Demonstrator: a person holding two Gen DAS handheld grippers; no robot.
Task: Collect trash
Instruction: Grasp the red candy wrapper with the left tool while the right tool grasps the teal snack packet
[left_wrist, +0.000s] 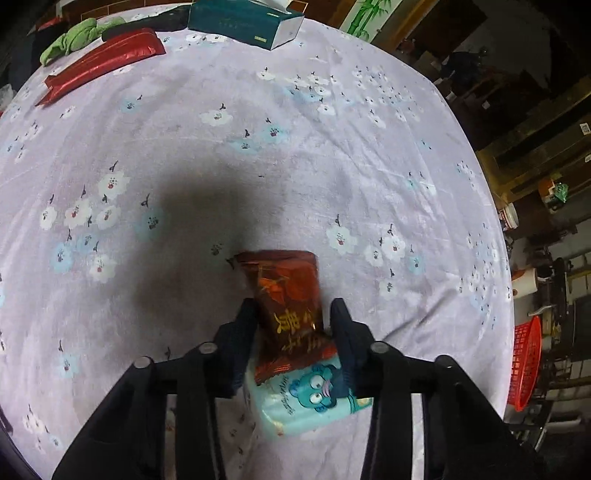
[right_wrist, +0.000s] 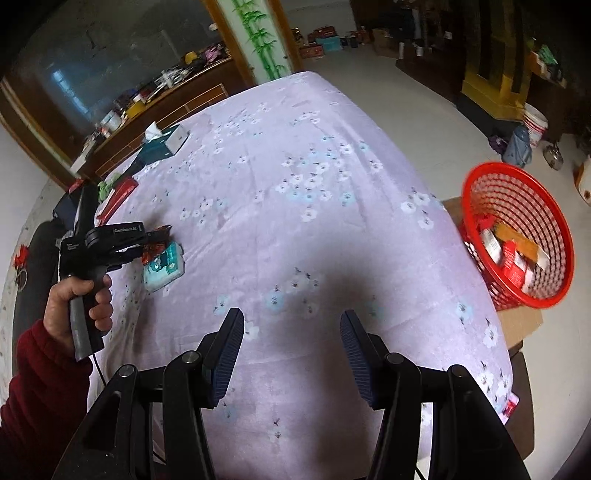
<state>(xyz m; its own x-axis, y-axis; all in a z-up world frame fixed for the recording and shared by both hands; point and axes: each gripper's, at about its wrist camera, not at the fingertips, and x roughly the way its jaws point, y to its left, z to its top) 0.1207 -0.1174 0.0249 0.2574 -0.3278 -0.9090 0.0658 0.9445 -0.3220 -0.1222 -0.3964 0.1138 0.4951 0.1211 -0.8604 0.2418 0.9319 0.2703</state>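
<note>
While gripped by left tongs (left_wrist: 293, 308), brown wrapper (left_wrist: 286, 295) lengthwise along them (right tongs (right_wrist: 291, 325) spread, empty).

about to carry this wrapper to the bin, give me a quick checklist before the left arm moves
1. Red-brown foil snack wrapper between the jaws of the left gripper: ok.
2. Jaws fully closed on the wrapper: cannot tell; a small gap shows on the right side.
3. Wrapper clear of the light blue tissue pack with the cartoon bear: not ok, its near end overlaps the pack.
4. Right gripper empty and open: ok.
5. Red plastic mesh basket has room: ok, only partly filled with boxes.
6. Path across the lilac flowered tablecloth to the basket free of objects: ok.
</note>
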